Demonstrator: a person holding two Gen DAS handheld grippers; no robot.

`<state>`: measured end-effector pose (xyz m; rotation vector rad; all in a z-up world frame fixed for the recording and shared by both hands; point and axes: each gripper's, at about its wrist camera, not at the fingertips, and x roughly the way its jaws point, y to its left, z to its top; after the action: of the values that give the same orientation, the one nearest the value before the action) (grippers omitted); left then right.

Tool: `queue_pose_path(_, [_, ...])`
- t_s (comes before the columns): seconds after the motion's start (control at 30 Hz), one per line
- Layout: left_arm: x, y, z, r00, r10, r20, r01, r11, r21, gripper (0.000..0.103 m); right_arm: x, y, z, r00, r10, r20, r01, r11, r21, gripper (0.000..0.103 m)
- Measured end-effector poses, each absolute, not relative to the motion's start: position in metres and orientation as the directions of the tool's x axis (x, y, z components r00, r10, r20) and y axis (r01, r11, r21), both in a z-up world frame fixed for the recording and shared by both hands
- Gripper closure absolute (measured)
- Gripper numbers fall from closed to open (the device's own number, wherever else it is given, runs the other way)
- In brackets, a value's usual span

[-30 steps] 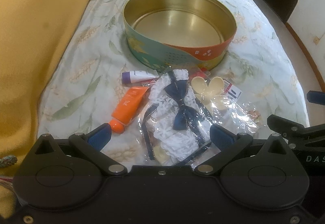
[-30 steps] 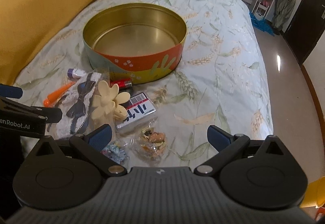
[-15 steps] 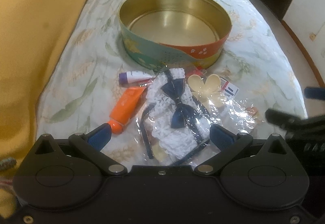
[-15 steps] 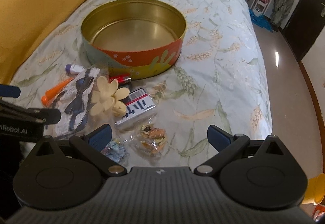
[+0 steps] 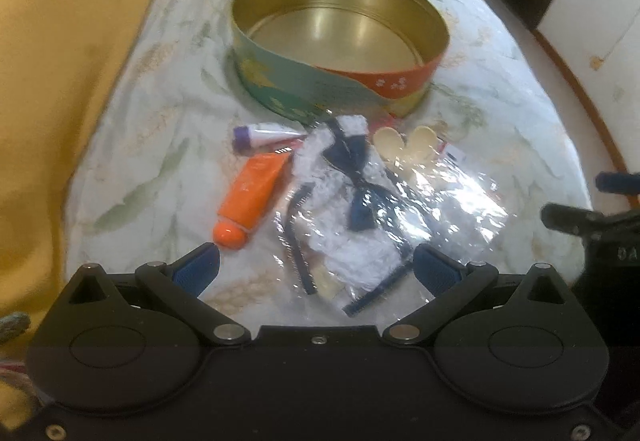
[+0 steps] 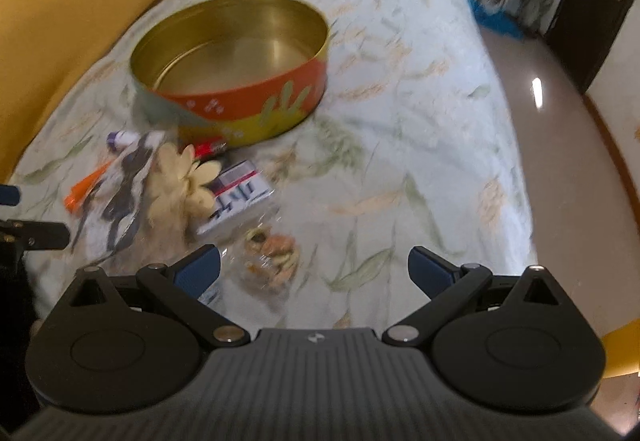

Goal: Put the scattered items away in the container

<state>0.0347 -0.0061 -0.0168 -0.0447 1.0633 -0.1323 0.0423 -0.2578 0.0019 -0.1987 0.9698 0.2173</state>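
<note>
Your left claw was spread above the bagged lace bow; your right claw was spread, empty, near the snack packet; the tin held nothing.

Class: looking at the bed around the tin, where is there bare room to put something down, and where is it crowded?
Free: inside the round tin, and the bedspread to its right. Crowded: just in front of the tin, where the orange tube, bagged bow and flower clip cluster.

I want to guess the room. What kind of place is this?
Most likely a bedroom. The things lie on a bed with a leaf-print cover, a yellow blanket lies along its side, and a door stands across the shiny floor.
</note>
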Motion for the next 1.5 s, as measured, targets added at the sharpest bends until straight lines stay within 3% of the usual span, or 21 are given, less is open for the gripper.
queue_pose_path(0.13, [0.030, -0.013, -0.010, 0.512, -0.200, -0.835, 0.179, 0.976, -0.124, 0.000, 0.036, -0.253, 0.006, 0.559, 0.097, -0.824, -0.285, 0.955, -0.080, 0.000])
queue_pose_path(0.33, [0.032, -0.011, -0.016, 0.520, -0.142, -0.843, 0.145, 0.987, -0.077, 0.000, 0.038, -0.263, 0.005, 0.583, 0.088, -0.808, -0.264, 0.961, -0.086, 0.000])
queue_pose_path(0.73, [0.035, 0.002, -0.002, 0.520, -0.201, -0.830, 0.083, 0.979, -0.186, 0.000, 0.038, -0.265, 0.007, 0.577, 0.091, -0.812, -0.271, 0.959, -0.086, 0.000])
queue_pose_path(0.87, [0.037, -0.003, -0.004, 0.522, -0.184, -0.833, 0.089, 0.983, -0.162, 0.000, 0.038, -0.259, 0.009, 0.582, 0.091, -0.808, -0.289, 0.952, -0.100, 0.000])
queue_pose_path(1.03, [0.024, -0.007, 0.001, 0.649, -0.211, -0.731, 0.121, 0.977, -0.174, 0.000, 0.040, -0.257, 0.010, 0.577, 0.088, -0.812, -0.289, 0.952, -0.102, 0.000])
queue_pose_path(1.3, [0.035, -0.019, 0.001, 0.585, -0.155, -0.796, 0.133, 0.987, -0.095, 0.000, 0.041, -0.253, 0.010, 0.571, 0.089, -0.816, -0.299, 0.948, -0.106, 0.000])
queue_pose_path(1.5, [0.036, -0.007, -0.004, 0.582, -0.160, -0.797, 0.109, 0.987, -0.118, 0.000, 0.041, -0.252, 0.012, 0.569, 0.088, -0.818, -0.302, 0.947, -0.108, 0.000])
